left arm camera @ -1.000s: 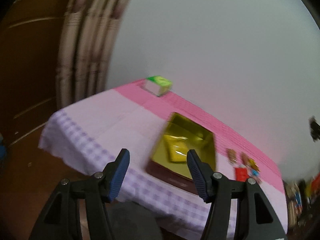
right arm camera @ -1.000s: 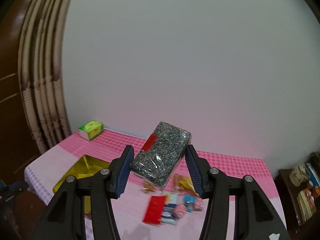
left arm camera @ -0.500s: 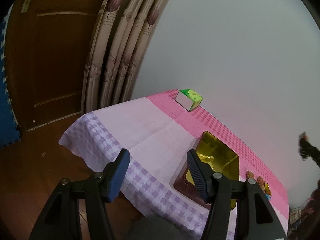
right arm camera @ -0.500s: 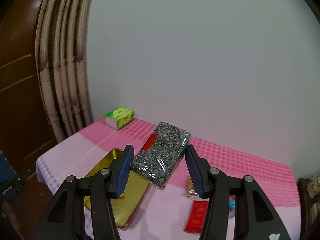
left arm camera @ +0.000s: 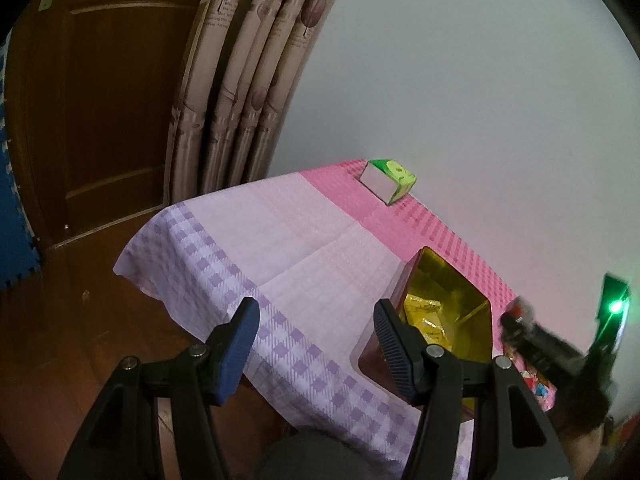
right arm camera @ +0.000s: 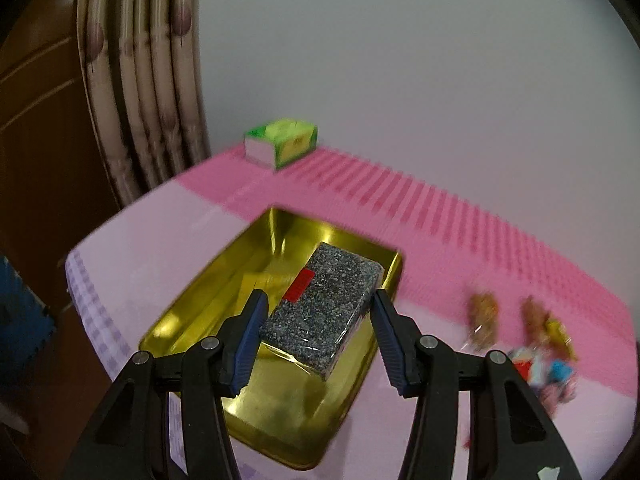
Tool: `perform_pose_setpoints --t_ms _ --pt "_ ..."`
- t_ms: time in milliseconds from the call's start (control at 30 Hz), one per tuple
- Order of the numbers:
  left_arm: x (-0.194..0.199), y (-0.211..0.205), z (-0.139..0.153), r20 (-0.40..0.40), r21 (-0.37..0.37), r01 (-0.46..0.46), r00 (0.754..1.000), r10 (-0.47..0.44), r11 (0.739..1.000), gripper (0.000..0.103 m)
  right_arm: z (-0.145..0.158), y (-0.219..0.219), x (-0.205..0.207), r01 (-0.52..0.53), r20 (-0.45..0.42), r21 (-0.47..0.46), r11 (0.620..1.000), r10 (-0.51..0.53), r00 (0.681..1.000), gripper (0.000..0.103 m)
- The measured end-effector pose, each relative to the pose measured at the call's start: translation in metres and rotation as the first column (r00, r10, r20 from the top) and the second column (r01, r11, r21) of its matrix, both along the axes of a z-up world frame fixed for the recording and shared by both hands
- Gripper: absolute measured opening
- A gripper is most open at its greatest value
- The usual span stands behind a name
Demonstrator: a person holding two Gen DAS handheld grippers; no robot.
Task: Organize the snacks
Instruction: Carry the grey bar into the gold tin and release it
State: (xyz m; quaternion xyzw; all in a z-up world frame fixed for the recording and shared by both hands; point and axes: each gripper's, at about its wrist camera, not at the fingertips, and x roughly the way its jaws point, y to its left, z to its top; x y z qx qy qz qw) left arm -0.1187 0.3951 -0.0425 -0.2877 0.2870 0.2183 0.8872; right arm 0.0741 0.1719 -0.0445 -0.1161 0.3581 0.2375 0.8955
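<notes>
My right gripper is shut on a grey speckled snack packet with a red label, held tilted just over the open gold tin. A yellow wrapped snack lies inside the tin behind the packet. Several loose small snacks lie on the pink cloth to the right of the tin. In the left wrist view my left gripper is open and empty above the table's near edge, left of the gold tin. The right hand's gripper shows blurred at that view's right edge.
A green tissue box stands at the table's far left corner by the wall. The pink and lilac checked tablecloth hangs over the near edge. Curtains and a brown door stand left of the table.
My right gripper has come down and to the left with the packet, from high above the loose snacks to just over the tin. The left gripper has shifted slightly and stays open.
</notes>
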Motion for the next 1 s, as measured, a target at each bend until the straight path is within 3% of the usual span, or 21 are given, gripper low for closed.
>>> perform_pose_setpoints --t_ms 433,800,1000 --pt "0.006 0.003 -0.008 -0.008 -0.036 0.006 1.000 -0.006 0.999 0.061 -0.061 0.022 -0.007 -0.036 -0.110 -0.031 0.999 0.032 0.993 0.049" --pt "0.007 0.001 -0.009 -0.017 -0.037 0.015 1.000 -0.016 0.999 0.061 -0.082 0.019 -0.005 -0.030 -0.150 -0.060 0.998 0.021 0.988 0.050" --pt "0.009 -0.002 -0.009 -0.020 -0.032 0.019 1.000 -0.020 0.999 0.061 -0.082 0.020 -0.005 -0.034 -0.147 -0.052 0.998 0.026 0.989 0.058"
